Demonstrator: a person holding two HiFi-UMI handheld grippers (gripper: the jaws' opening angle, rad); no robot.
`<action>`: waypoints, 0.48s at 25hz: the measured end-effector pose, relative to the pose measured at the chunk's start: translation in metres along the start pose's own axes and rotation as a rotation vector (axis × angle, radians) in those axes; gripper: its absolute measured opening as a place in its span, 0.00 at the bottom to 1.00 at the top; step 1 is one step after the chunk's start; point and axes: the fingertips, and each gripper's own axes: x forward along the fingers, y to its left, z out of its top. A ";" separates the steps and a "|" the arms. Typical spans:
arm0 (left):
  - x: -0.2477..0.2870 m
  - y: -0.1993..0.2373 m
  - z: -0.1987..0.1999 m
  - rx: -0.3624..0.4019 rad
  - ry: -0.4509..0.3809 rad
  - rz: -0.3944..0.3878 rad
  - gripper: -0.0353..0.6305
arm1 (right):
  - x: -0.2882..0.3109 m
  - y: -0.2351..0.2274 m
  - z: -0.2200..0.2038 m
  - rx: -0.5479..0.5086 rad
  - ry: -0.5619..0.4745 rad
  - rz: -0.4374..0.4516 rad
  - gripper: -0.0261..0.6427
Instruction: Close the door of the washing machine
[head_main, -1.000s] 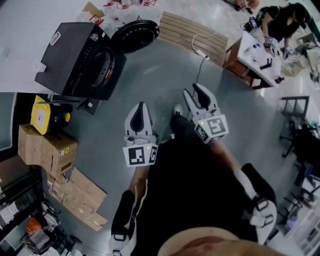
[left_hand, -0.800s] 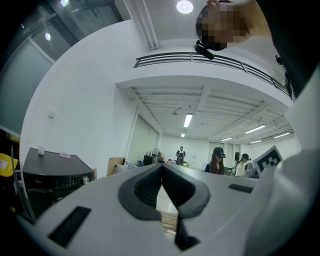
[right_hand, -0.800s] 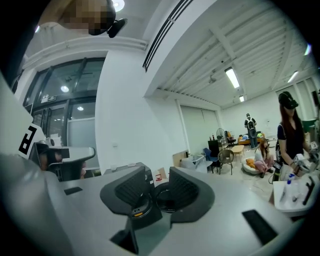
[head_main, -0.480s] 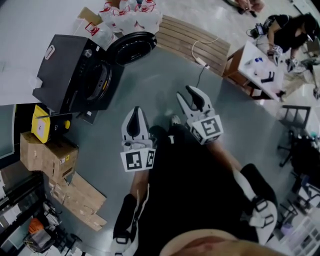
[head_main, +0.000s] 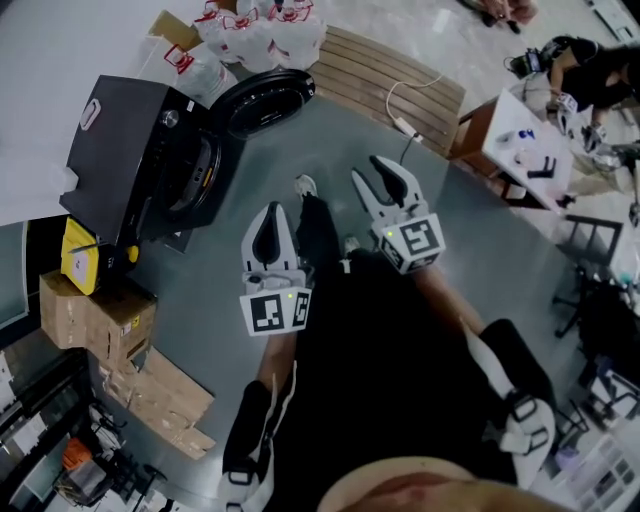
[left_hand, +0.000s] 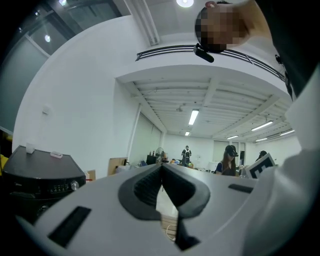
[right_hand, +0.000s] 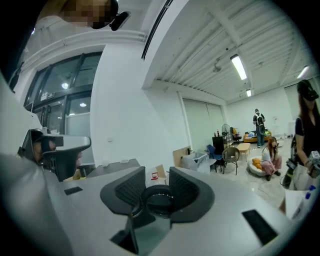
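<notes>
Both tools are well apart from the washing machine (head_main: 130, 140) at upper left, whose round door (head_main: 265, 100) stands wide open: the left hand-held gripper (head_main: 271, 215) has its jaws together and the right hand-held gripper (head_main: 374, 172) has them apart and empty, so a glancing shove might leave the door unlatched; no writing is legible.

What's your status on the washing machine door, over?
Left gripper shut, empty; right gripper open, empty. Door wide open, both grippers short of it. Person's own shoe ahead.
</notes>
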 end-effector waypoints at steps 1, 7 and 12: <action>0.012 0.006 0.000 0.000 0.000 -0.007 0.06 | 0.011 -0.004 0.001 -0.003 0.003 -0.002 0.25; 0.094 0.041 0.007 -0.003 0.001 -0.042 0.06 | 0.087 -0.040 0.007 -0.030 0.019 -0.024 0.25; 0.159 0.076 0.010 -0.025 0.039 -0.060 0.06 | 0.152 -0.064 0.008 -0.020 0.088 -0.030 0.25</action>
